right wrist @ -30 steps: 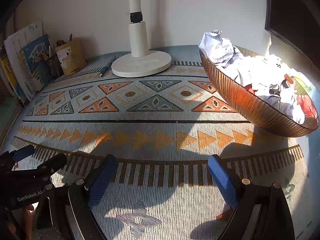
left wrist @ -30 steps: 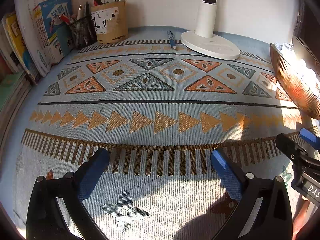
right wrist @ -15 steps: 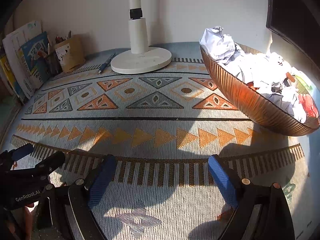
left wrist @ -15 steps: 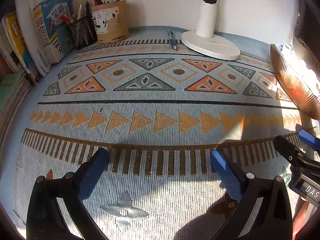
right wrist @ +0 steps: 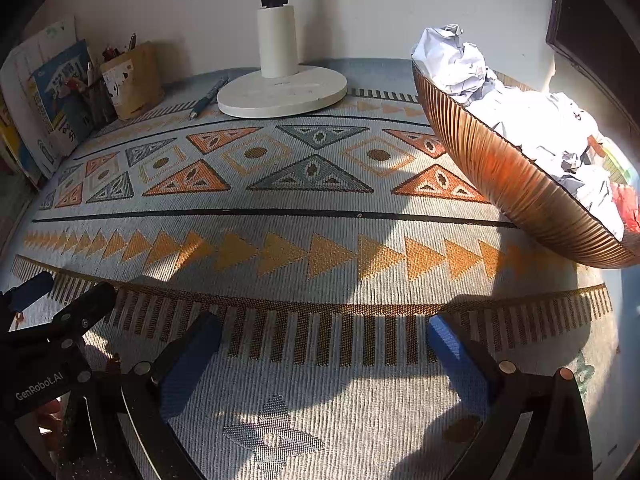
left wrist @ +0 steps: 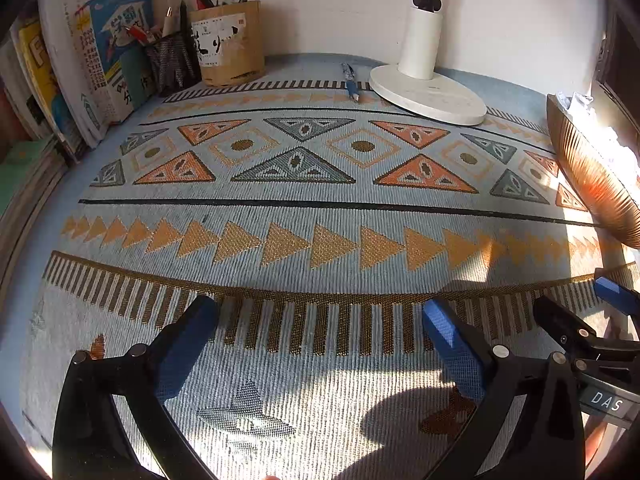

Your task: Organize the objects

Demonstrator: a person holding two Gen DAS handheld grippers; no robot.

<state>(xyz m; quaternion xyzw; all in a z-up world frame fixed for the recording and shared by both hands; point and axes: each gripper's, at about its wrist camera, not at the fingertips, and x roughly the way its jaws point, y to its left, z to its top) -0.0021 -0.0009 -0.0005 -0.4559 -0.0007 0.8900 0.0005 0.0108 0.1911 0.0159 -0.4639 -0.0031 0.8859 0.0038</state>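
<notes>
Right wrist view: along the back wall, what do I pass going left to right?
Upright books → black mesh pen cup → tan cardboard pen holder → blue pen lying flat → white round lamp base → ribbed copper bowl of crumpled paper.

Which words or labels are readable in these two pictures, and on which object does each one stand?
"DAS": on the right gripper body, cut off at the edge of the left wrist view.
"GenRobot.AI": on the left gripper body.
Books and the cardboard pen holder: printed characters, too blurred to read.
</notes>
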